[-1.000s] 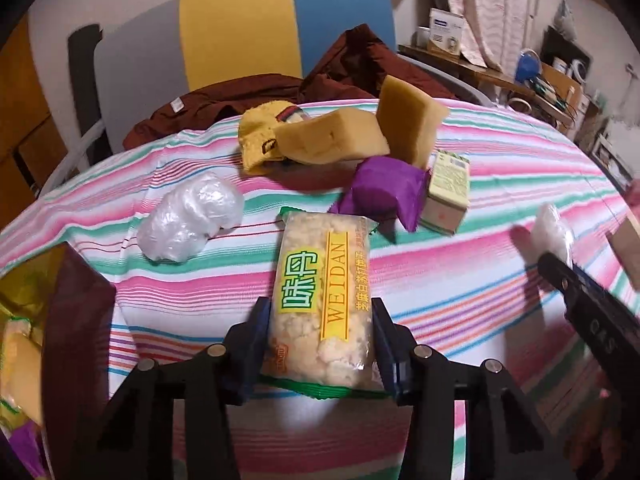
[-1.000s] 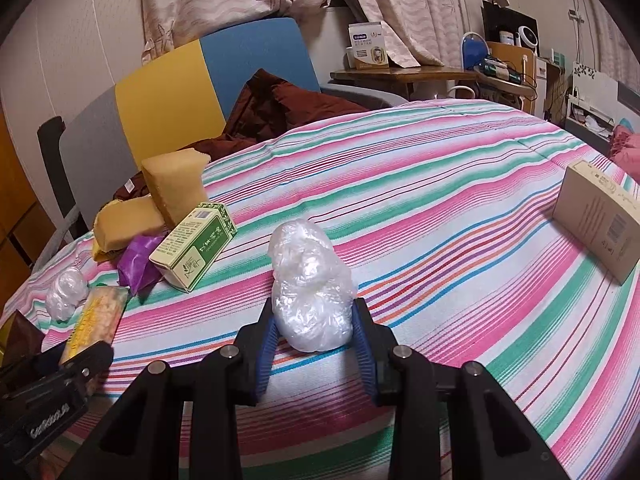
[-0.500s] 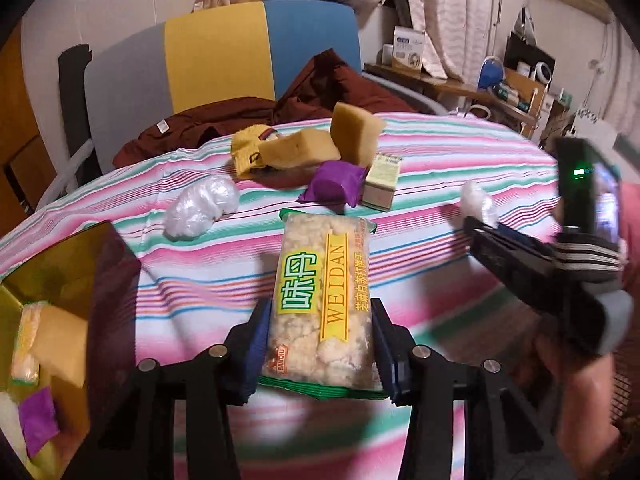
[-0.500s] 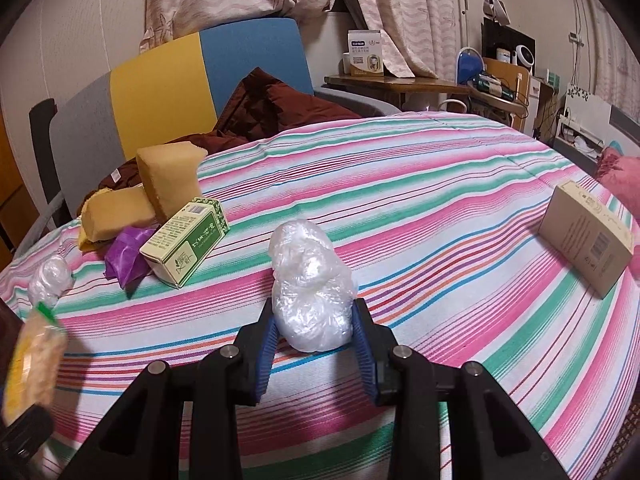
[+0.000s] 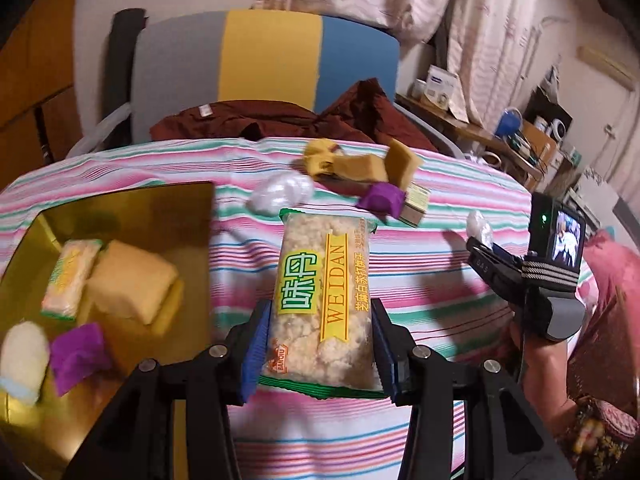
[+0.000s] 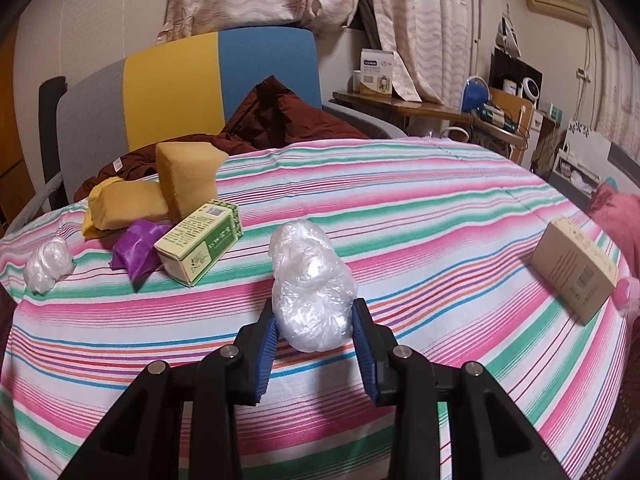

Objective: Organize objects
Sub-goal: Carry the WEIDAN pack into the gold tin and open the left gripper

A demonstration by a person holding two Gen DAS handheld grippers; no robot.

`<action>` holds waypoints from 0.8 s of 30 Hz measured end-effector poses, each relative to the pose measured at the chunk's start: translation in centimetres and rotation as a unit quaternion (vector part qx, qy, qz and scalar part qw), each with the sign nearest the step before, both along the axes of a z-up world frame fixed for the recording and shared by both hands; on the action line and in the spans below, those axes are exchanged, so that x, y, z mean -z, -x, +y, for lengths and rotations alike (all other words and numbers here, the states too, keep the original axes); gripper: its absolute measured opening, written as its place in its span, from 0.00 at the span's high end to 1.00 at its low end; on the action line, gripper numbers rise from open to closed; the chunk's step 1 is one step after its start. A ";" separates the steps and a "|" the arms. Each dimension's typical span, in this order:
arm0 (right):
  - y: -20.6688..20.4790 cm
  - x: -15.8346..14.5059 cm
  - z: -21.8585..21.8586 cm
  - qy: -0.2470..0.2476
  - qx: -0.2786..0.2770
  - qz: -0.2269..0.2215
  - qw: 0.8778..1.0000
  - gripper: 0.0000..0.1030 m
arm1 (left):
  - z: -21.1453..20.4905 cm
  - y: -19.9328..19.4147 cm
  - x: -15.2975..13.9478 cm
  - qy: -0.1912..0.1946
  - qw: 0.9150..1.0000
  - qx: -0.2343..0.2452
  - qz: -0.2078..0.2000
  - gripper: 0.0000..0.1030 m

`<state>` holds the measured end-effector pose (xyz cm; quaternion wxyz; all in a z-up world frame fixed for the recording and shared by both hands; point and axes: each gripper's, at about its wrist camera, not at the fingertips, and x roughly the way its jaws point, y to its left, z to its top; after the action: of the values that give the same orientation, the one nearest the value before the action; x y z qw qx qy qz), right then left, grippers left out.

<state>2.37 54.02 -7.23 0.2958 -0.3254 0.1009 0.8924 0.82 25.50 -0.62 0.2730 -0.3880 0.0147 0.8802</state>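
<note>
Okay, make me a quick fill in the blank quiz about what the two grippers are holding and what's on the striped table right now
1. The left gripper is shut on a ____ packet printed WEIDAN.
2. The right gripper is shut on a ball of crumpled clear ____.
3. The gold tray lies to the ____ of the left gripper in its own view.
4. The green box lies on the ____ tablecloth.

Missing words: snack; plastic; left; striped

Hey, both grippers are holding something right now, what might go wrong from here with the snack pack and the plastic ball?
The left gripper pinches the snack pack only at its lower end; the long free end could swing or slip out before reaching the gold box.

The box already holds several items, so the pack may land on its rim.

The right gripper squeezes a crumpled plastic ball; being soft and slick, it might pop out.
</note>
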 end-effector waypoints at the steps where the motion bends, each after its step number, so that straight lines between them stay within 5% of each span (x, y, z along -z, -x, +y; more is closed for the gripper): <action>1: 0.0 0.0 -0.2 -0.004 -0.002 -0.001 1.000 0.66 | -0.5 0.1 0.0 -0.004 1.000 -0.005 -0.001 0.54; 18: 0.7 -0.6 -2.3 -0.061 -0.023 -0.012 0.998 0.66 | -12.5 3.3 1.2 -0.025 0.991 -0.128 -0.028 0.54; 24: 0.7 -1.3 -5.0 -0.106 -0.072 -0.008 0.992 0.66 | -16.4 5.0 0.9 -0.028 0.986 -0.161 -0.030 0.54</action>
<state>1.65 49.04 -5.89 0.2640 -0.3055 -0.0205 0.9146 -4.16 9.08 -1.49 0.1392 -0.4035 -0.0807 0.9007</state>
